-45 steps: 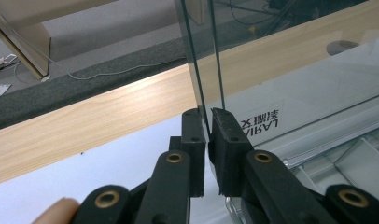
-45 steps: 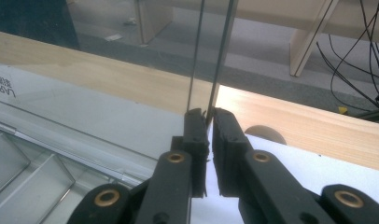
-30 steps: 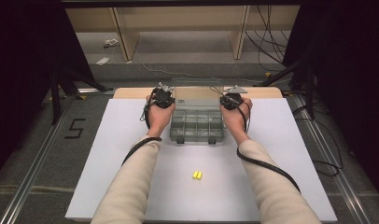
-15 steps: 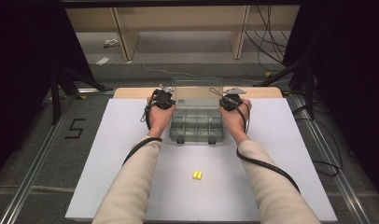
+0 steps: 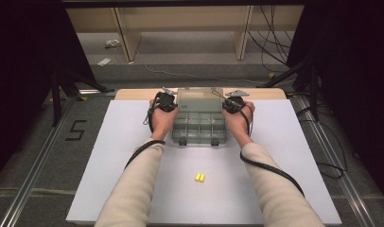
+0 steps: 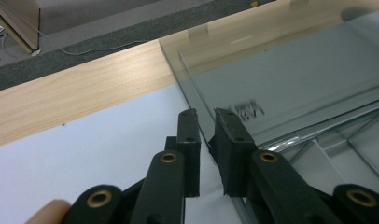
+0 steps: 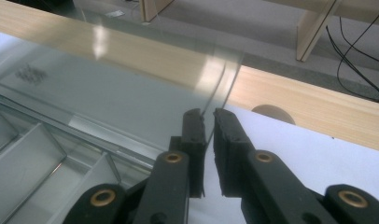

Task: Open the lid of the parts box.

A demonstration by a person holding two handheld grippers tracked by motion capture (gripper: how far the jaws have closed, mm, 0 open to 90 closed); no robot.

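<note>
Surface: white mat on a wooden table.
Lid: clear lid of the compartment box stood open, its long axis running straight between your tongs.
Left tongs: left gripper straddled the lid's left edge, jaws a sliver apart, just easing open.
Right tongs: right gripper matched it at the right edge, equally near, loosely pinching.

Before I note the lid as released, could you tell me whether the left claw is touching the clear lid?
Cannot tell. In the left gripper view the left claw straddles the clear lid edge, but no contact or gap shows plainly.
</note>
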